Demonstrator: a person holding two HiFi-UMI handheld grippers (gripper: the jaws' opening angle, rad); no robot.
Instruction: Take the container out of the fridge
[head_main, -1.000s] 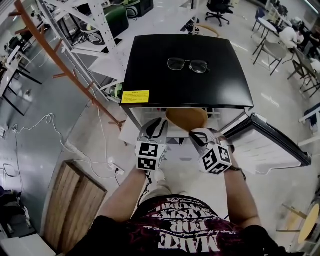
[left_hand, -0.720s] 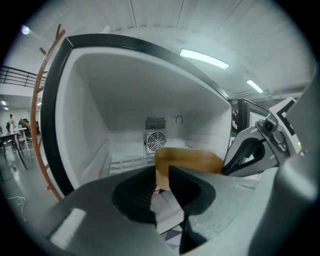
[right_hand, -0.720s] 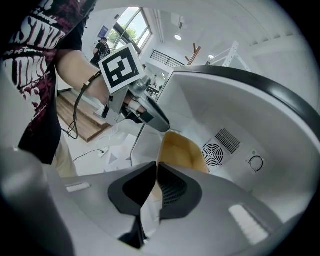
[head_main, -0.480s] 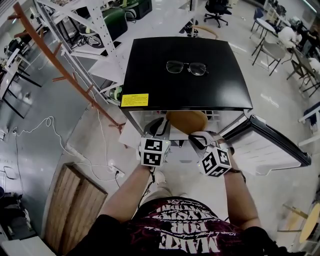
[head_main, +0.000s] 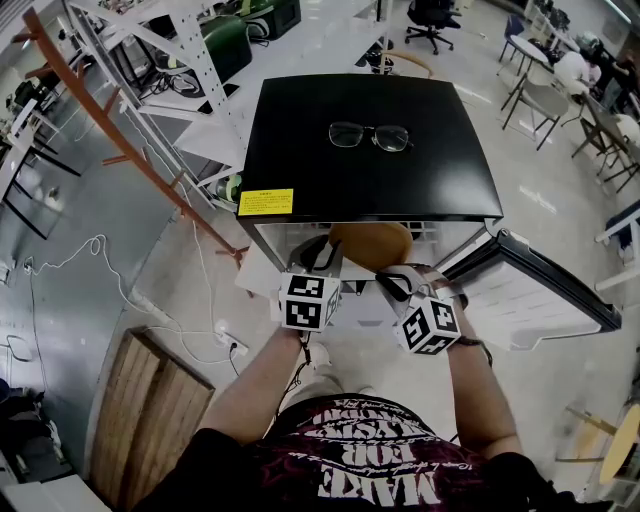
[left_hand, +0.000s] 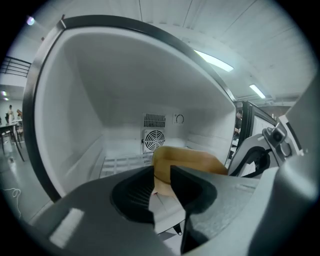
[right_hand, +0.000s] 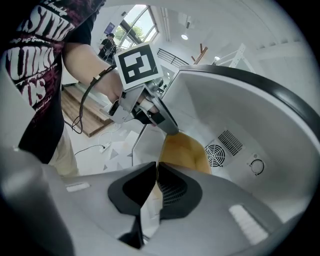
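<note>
1. The container (head_main: 370, 243), a tan bowl-shaped thing, sits at the mouth of the fridge (head_main: 300, 130). It is half under the front edge of the fridge's black top and half out in the open.
2. The left gripper (head_main: 320, 255) reaches in at the left side of the fridge's opening. Its jaws stand only a narrow gap apart, and the container's rim fills that gap, so it has hold of the rim.
3. The right gripper (head_main: 395, 282) comes in from the door side of the fridge. Its jaws are almost together and pinch the thin edge of the container on that side.
4. Compared with a second ago almost nothing has changed. Both grips are as they were, the container has not come any farther out of the fridge, and only the left gripper has edged slightly toward the fridge.
5. I judge from this that the two-sided hold is settled and the pull outward is not yet under way.
6. The fridge's door (head_main: 540, 290) stands wide open to the right, so the way out in front of the fridge looks free.
7. A pair of glasses (head_main: 369, 136) lies on top of the fridge, clear of the work.
</note>
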